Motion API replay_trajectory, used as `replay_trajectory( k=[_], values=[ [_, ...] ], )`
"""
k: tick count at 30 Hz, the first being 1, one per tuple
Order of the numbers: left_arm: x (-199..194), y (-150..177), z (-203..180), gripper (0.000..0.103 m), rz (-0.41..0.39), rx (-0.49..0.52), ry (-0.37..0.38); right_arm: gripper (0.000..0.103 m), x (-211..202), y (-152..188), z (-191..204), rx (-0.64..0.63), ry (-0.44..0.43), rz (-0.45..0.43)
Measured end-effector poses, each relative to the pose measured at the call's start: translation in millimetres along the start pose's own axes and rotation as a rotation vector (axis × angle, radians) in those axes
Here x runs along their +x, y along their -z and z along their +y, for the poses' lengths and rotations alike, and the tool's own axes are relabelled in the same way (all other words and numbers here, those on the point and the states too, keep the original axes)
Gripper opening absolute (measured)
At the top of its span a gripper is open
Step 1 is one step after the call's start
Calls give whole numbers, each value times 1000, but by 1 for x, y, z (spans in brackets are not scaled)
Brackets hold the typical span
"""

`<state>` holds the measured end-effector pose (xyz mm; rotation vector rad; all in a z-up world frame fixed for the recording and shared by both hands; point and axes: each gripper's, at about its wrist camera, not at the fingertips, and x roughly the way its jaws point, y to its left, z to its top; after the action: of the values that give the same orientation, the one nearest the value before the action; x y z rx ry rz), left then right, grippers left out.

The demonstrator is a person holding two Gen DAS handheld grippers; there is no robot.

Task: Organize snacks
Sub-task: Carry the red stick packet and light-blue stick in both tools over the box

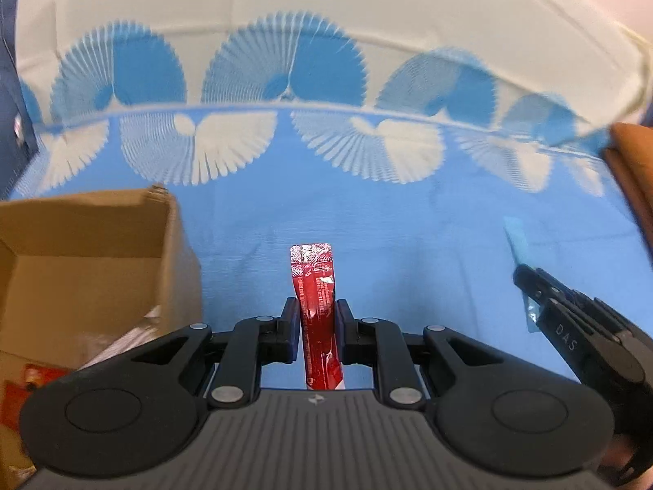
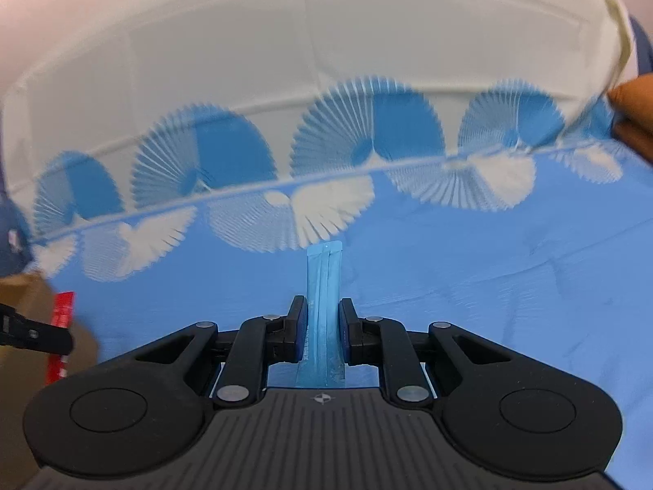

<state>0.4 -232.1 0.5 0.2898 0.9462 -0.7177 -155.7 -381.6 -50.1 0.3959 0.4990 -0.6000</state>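
Note:
A red snack stick packet (image 1: 316, 310) stands up between the pads of my left gripper (image 1: 317, 328), which is shut on it above the blue cloth. My right gripper (image 2: 322, 326) is shut on a blue snack stick packet (image 2: 324, 298) that points away from the camera. In the left wrist view the right gripper (image 1: 530, 286) shows at the right edge with the blue packet (image 1: 516, 241) in it. At the left edge of the right wrist view the left gripper (image 2: 61, 337) holds the red packet (image 2: 61, 314) in front of the box.
An open cardboard box (image 1: 94, 253) stands at the left on the blue and white patterned cloth (image 1: 408, 220), with papers and packets inside. An orange-brown object (image 1: 632, 163) lies at the right edge. White cloth covers the far part.

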Motion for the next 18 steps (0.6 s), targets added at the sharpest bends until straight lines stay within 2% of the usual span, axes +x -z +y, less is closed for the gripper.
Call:
replay_trajectory(
  k=[5,9,15,18],
  values=[
    [-68,32,12,19,-39,52,39,18,-76,12,38,-22,-46,-1],
    [-121,60,36,19,-78,71,44,18,-131,27,77,-60,-106,-2],
    [-178,107,87,19,-74,61,9,18,-191,52,138,-91,-257,71],
    [-198,135,119,19,-64,36,-28,18,-214,67,168,-122,-298,95]
  ],
)
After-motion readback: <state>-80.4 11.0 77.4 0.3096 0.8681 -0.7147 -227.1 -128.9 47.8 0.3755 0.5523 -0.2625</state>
